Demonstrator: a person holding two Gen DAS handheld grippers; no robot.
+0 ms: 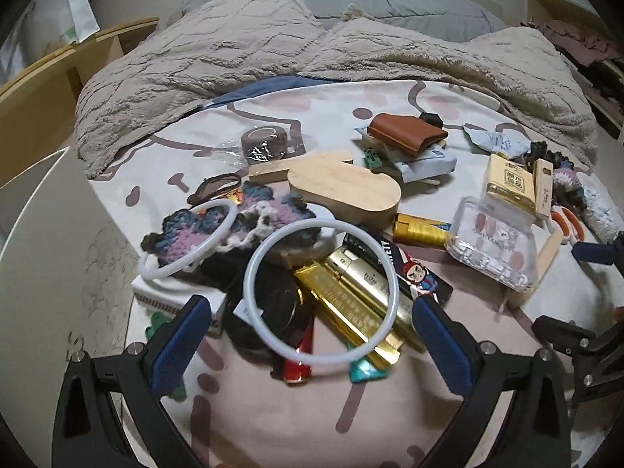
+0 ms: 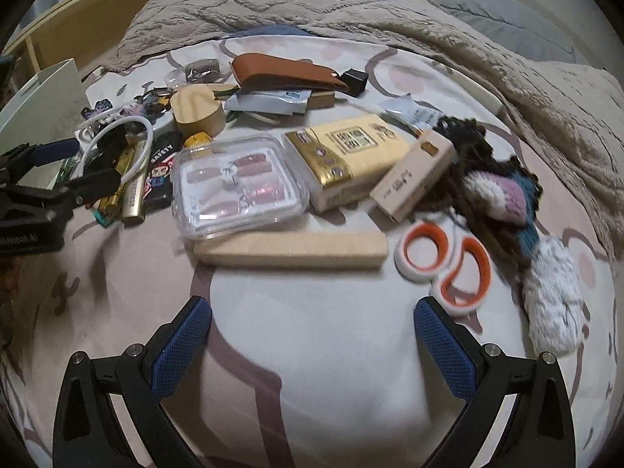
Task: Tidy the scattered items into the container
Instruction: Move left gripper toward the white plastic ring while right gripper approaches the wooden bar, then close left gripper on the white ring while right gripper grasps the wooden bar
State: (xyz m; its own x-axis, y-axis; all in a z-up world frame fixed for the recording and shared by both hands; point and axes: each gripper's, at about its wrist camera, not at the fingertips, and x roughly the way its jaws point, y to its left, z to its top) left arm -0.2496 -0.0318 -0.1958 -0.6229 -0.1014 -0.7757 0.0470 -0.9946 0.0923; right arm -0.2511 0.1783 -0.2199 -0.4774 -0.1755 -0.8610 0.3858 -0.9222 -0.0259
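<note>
The left tool (image 1: pixel 312 323) is spread wide and holds nothing; a white ring (image 1: pixel 319 292) lies on the pile between its blue pads, touching neither as far as the left view shows. Only this view shows what lies under that ring: a gold lighter (image 1: pixel 362 284), a gold bar-shaped pack (image 1: pixel 343 312), and red and teal pieces at the near edge that are too blurred to name. Ahead of the left tool sit a second white ring (image 1: pixel 191 241), a crocheted piece (image 1: pixel 218 218) and an oval wooden box (image 1: pixel 347 191). The right tool (image 2: pixel 312 335) is also wide open and empty, over bare bedsheet (image 2: pixel 319 351). Its view alone shows clearly the wooden block (image 2: pixel 290 249) just ahead, the clear plastic case (image 2: pixel 238 191) resting on that block's far edge, the orange-handled scissors (image 2: pixel 444 269) ahead to its right with their blades out of sight, a yellow tissue pack (image 2: pixel 347 160) and a brown leather case (image 2: pixel 284 72) farther off. A white container (image 2: pixel 43 97) stands at the far left of the right view, cut off by the frame edge; its inside cannot be seen. The scattered things all lie on the bed, outside it.
</note>
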